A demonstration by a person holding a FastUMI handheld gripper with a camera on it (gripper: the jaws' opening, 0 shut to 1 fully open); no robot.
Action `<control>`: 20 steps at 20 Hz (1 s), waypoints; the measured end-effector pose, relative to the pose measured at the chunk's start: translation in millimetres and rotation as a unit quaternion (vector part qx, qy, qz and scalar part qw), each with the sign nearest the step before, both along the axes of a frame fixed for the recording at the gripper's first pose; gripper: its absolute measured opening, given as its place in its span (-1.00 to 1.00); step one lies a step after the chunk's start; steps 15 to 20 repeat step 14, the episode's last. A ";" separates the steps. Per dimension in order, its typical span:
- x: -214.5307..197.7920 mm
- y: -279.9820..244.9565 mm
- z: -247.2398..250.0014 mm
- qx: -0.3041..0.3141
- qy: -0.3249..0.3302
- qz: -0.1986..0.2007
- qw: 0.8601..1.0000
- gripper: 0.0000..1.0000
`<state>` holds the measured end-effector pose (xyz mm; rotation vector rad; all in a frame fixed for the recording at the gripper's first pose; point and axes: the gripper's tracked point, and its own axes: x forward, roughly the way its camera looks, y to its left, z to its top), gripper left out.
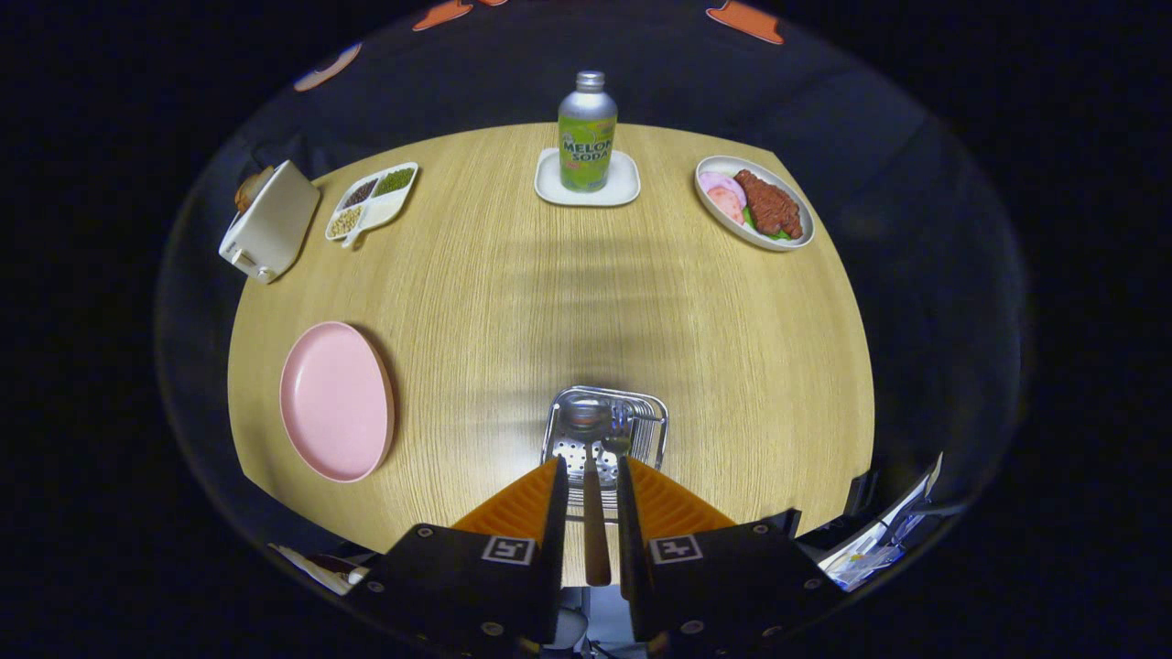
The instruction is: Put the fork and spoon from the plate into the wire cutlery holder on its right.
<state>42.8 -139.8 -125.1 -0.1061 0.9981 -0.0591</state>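
A pink plate (336, 400) lies bare at the gripper's ten o'clock on the wooden table (732, 366), with no cutlery left on it. Directly at twelve o'clock, just past the fingertips, sits the wire cutlery holder (604, 430), a utensil's metal head already showing inside. The gripper (591, 471) hangs over the holder's near rim, its fingers drawn narrow around a wood-handled utensil (595, 522) that runs between them, head pointing down into the basket; whether it is the fork or the spoon cannot be told. A gap shows on each side of the handle, so whether the fingers press on it cannot be told.

Judged from this, the step in hand is the drop into the holder. It is done well by keeping the handle centred over the opening, lowering until the head is inside the wire walls, then spreading the fingers gently so the piece settles without tipping the holder.
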 end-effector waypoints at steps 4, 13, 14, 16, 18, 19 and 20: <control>8.6 17.2 59.7 0.033 -0.100 -0.002 0.994 0.52; 8.8 46.9 193.5 0.080 -0.351 0.003 0.933 0.98; 4.9 44.1 200.1 0.077 -0.362 0.002 0.929 0.99; 4.9 44.1 200.1 0.077 -0.362 0.002 0.929 0.99; 4.9 44.1 200.1 0.077 -0.362 0.002 0.929 0.99; 4.9 44.1 200.1 0.077 -0.362 0.002 0.929 0.99; 4.9 44.1 200.1 0.077 -0.362 0.002 0.929 0.99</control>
